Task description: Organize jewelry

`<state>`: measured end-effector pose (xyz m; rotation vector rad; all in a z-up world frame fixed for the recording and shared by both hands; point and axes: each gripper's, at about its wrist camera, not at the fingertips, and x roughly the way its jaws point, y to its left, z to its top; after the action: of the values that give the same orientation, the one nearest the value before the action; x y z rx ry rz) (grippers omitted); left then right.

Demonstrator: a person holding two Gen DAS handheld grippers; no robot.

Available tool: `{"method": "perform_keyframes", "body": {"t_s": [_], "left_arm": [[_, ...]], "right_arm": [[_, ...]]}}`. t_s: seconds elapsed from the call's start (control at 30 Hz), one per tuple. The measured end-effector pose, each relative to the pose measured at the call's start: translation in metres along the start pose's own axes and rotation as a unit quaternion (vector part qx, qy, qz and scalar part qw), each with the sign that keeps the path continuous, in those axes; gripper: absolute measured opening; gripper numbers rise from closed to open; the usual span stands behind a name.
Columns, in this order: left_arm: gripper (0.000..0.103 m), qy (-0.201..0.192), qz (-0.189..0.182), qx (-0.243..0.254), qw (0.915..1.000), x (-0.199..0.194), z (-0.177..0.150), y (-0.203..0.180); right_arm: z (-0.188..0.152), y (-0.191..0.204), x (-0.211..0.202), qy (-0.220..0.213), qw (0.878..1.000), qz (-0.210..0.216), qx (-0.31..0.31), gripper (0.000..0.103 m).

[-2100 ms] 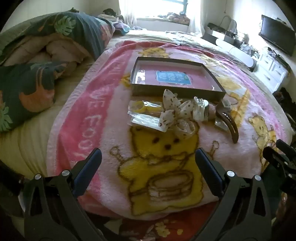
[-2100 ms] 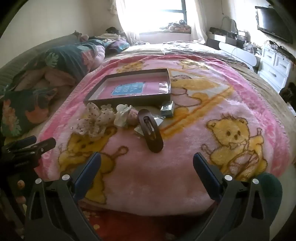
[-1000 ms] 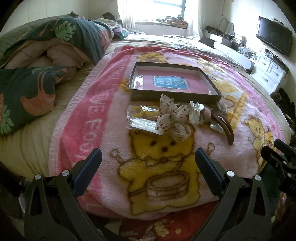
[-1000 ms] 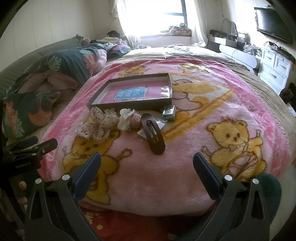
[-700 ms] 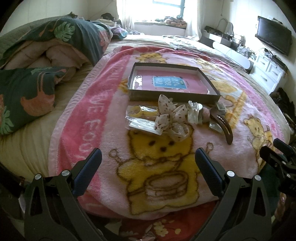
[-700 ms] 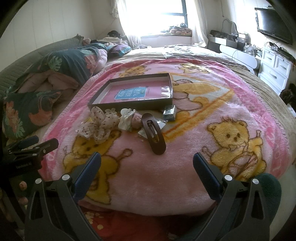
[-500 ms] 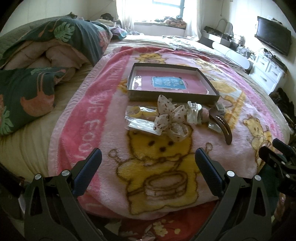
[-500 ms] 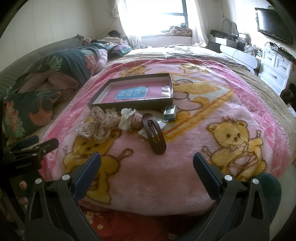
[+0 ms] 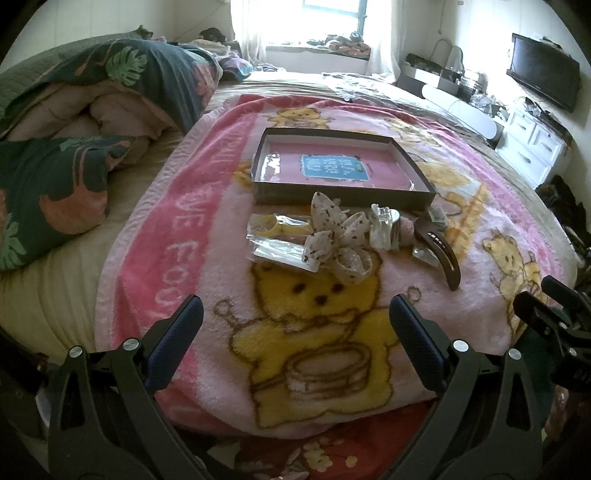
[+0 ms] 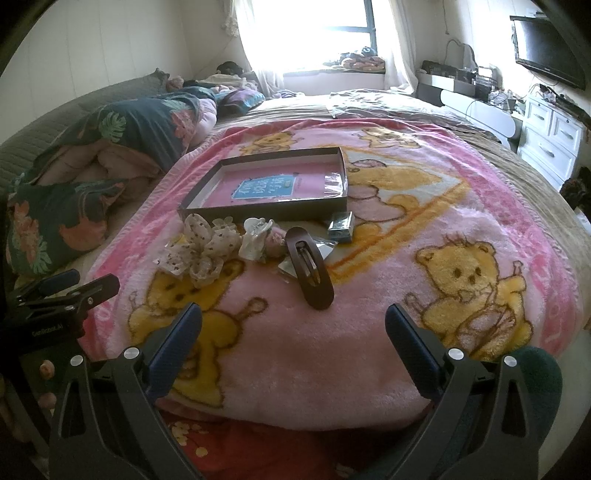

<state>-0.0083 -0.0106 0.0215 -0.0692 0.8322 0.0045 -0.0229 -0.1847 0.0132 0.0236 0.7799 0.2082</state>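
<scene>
The pink blanket (image 9: 155, 236) has big white letters that look like "FOO", the left gripper (image 10: 55, 295) body reads "GenRobot.AI", and the blue label (image 9: 334, 168) in the box (image 9: 343, 199) is too blurry.

Both wrist cameras look from the near edge of the bed (image 9: 55, 295) toward the window (image 10: 332, 33), a little downward. The left view stands more left, the right more right. Both share the blanket (image 9: 207, 229) and open box (image 10: 266, 212).

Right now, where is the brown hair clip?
The brown hair clip lies on the pink blanket in front of the box, at the right end of the row, just right of the pink item.
</scene>
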Motion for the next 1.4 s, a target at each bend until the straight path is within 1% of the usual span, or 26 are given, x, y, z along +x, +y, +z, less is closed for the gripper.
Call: {"method": "perform_keyframes", "body": {"t_s": [0.23,0.47,0.73,0.93,1.2,1.3,1.4], "left_arm": [[0.094,-0.001,-0.001,-0.001,1.0000,0.001,-0.002,0.002],[0.094,0.000,-0.001,-0.001,1.0000,0.001,-0.002,0.001],[0.094,0.005,0.000,-0.021,0.9998,0.007,0.002,0.007],[0.094,0.008,0.004,-0.031,0.9995,0.017,0.011,0.020],[0.094,0.015,-0.004,-0.044,0.9989,0.030,0.029,0.034],[0.094,0.018,-0.004,-0.039,0.9991,0.038,0.037,0.033],[0.094,0.029,-0.013,-0.032,0.9990,0.049,0.043,0.030]], "right_arm": [[0.000,0.000,0.000,-0.002,1.000,0.001,0.000,0.099],[0.007,0.006,-0.001,-0.005,1.000,-0.002,-0.011,0.099],[0.016,0.001,0.011,0.001,1.000,0.009,-0.019,0.099],[0.024,0.000,0.022,0.011,1.000,0.017,-0.024,0.099],[0.037,-0.006,0.035,0.016,0.999,0.020,-0.027,0.099],[0.042,-0.010,0.041,0.021,0.999,0.025,-0.023,0.099],[0.047,-0.014,0.047,0.022,0.999,0.024,-0.020,0.099]]}}
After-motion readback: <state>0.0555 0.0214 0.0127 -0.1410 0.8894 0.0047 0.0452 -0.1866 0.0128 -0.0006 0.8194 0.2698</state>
